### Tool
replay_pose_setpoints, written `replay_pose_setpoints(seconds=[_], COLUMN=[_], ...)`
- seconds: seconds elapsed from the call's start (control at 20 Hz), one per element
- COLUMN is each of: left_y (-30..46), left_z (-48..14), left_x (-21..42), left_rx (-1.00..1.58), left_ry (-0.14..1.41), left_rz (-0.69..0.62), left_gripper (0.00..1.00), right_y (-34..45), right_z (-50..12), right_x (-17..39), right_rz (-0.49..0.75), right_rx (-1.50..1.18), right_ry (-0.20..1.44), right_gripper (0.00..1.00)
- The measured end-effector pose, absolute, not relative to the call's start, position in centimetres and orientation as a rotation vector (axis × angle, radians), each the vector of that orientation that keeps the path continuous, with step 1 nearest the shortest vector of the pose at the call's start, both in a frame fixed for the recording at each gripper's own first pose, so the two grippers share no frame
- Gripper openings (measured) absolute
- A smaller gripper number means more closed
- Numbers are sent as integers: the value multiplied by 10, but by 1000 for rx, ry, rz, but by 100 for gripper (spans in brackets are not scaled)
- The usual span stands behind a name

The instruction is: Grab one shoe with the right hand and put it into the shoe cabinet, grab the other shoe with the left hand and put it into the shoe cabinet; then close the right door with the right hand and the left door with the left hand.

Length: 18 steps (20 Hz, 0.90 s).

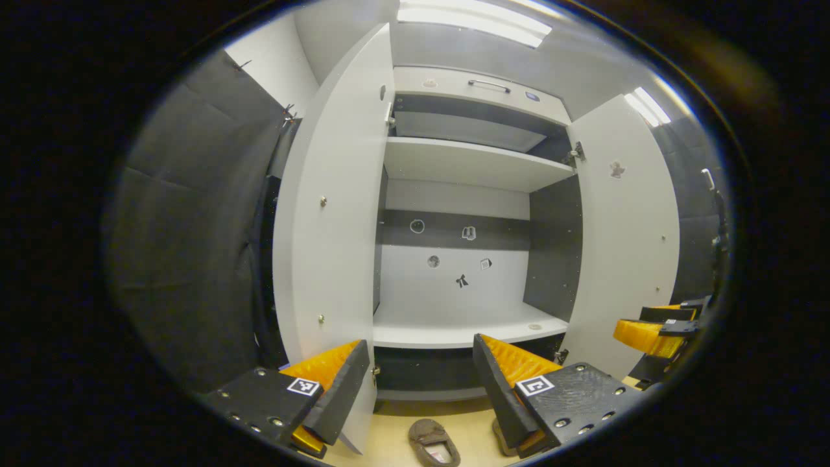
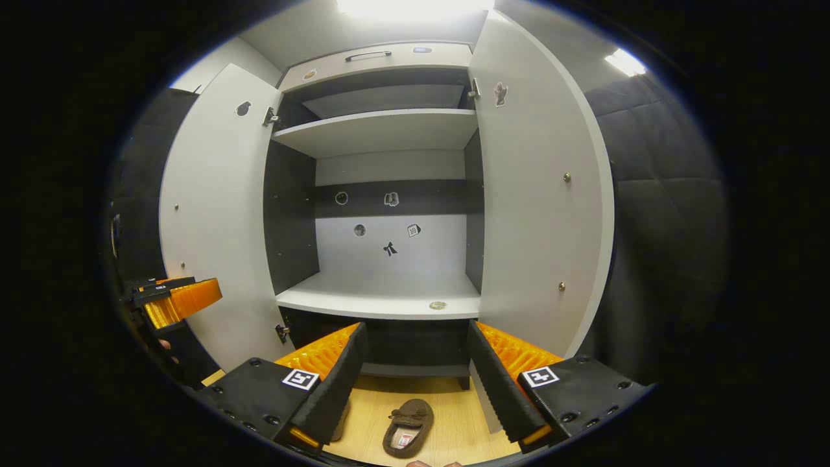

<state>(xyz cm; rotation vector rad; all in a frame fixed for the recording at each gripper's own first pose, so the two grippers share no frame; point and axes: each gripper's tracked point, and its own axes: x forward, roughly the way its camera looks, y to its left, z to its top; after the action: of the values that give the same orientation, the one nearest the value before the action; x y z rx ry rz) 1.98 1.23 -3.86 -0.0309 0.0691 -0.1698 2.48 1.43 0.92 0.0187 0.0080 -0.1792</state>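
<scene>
shoes: one brown shoe [image 2: 408, 427] lies on the wooden floor [image 2: 454, 415] just below and between the right hand-held gripper's fingers, opening up; a second shoe [image 2: 342, 418] is mostly hidden behind that gripper's left finger. in the left gripper view the brown shoe [image 1: 433, 442] lies between the fingers and the second shoe [image 1: 500, 436] peeks out beside the right finger.
shoe cabinet: straight ahead of both grippers, its lower shelf [image 2: 382, 298] bare except for a small round fitting.
left door [image 1: 331, 214]: swung open, above the left gripper's left finger.
right door [image 2: 538, 207]: swung open, above the right gripper's right finger.
left hand-held gripper [image 1: 421, 373]: fingers spread wide, holding nothing.
right hand-held gripper [image 2: 415, 363]: fingers spread wide, holding nothing; it also appears at the far right edge of the left gripper view.
</scene>
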Motion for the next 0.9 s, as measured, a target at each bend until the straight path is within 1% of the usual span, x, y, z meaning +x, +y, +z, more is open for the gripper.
replay_pose_setpoints(seconds=[0.05,0.1,0.2,0.25,0.35,0.4,0.55,0.6,0.7,0.75,0.8,0.85,0.9], left_y=[10,7,1,-2,-4,-3,1,3,6,6,7,7,7], left_z=[-43,-47,-54,-57,-58,-58,-57,-58,-65,-69,-70,-72,-75], left_x=[22,23,21,20,19,20,17,16,14,11,10,10,10], left_rx=[-30,-40,-66,-72,-62,-53,-48,-52,-69,-81,-90,-93,-89], left_ry=[79,92,105,107,101,95,77,78,99,107,114,124,134], left_rz=[-196,-221,-272,-299,-332,-345,-376,-379,-383,-385,-386,-381,-372], left_gripper=[93,98,89,93,93,89,89,97,98,93,97,97,93], right_y=[14,13,9,6,2,2,4,7,16,23,30,38,44], right_z=[10,10,10,11,12,12,3,-2,-13,-19,-26,-36,-49], right_x=[25,24,23,22,22,22,27,30,37,43,48,55,61], right_rz=[-195,-210,-249,-268,-295,-301,-301,-292,-265,-242,-217,-184,-155], right_rx=[18,19,16,10,15,25,61,67,75,79,84,95,107], right_ry=[15,24,35,40,57,68,117,137,191,216,237,264,297], right_gripper=[98,98,98,98,98,98,98,98,98,98,98,98,98])
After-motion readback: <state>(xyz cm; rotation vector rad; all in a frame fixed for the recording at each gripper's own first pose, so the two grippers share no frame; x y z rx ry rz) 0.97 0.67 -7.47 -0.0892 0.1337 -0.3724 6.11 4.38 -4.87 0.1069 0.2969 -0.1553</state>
